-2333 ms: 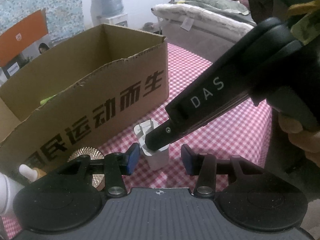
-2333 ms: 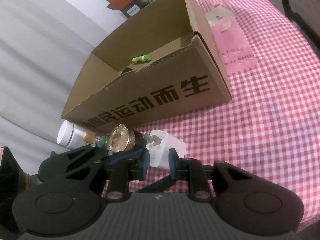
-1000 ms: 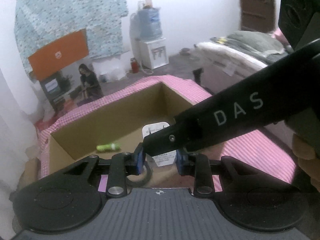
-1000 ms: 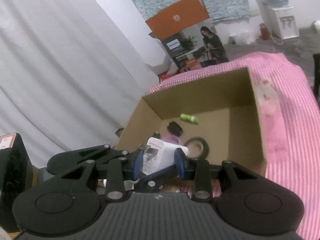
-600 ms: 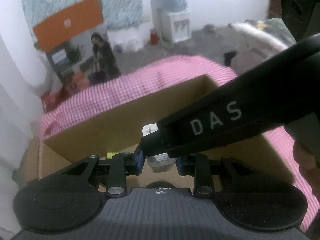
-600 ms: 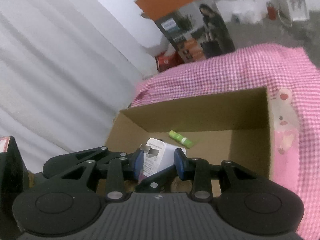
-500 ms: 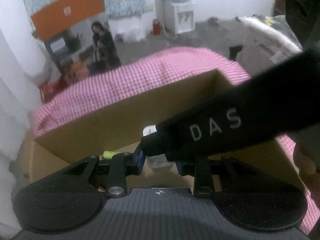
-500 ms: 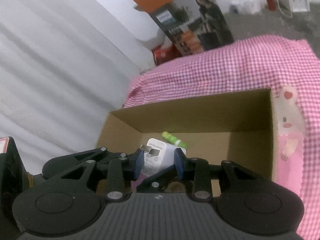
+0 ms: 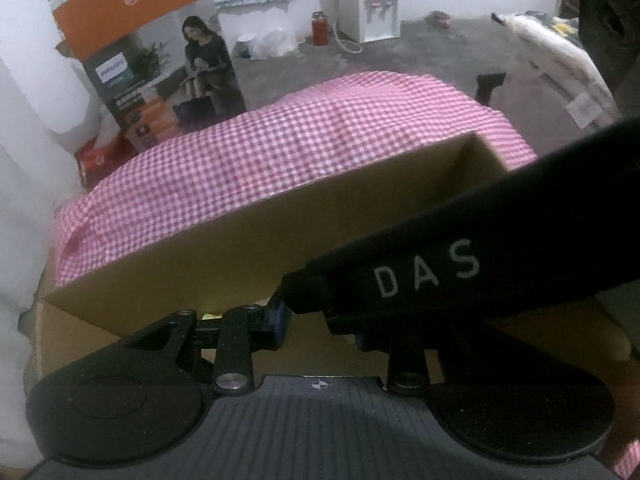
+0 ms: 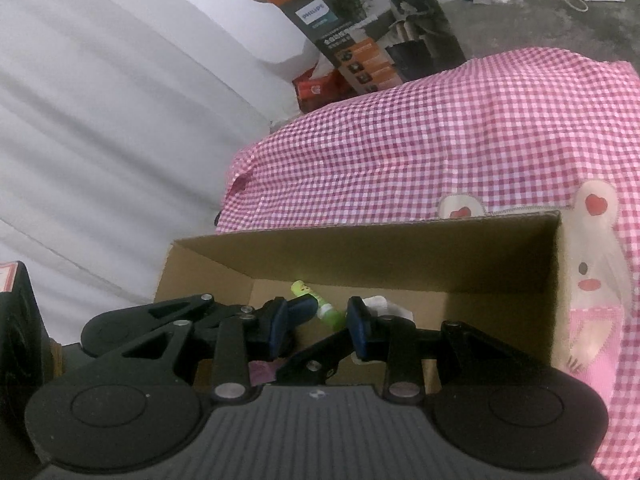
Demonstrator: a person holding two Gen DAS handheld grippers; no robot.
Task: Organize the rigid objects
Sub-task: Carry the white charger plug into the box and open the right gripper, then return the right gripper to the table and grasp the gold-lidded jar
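My right gripper [image 10: 316, 326] is spread wide, empty, over the cardboard box [image 10: 400, 256]. White charger [image 10: 378, 305] lies on the box floor just beyond my right fingertip, green tube [image 10: 318, 302] left of it. Left gripper [image 9: 320, 320]: mostly hidden, cannot tell.

We cannot read the gap of the left tool [image 9: 320, 326]: the black arm [image 9: 460, 268] marked DAS crosses it and hides its right pad. Beyond the right tool [image 10: 316, 326], the white object [image 10: 378, 305] shows only a corner behind the right pad; the green tube [image 10: 316, 302] is partly covered.
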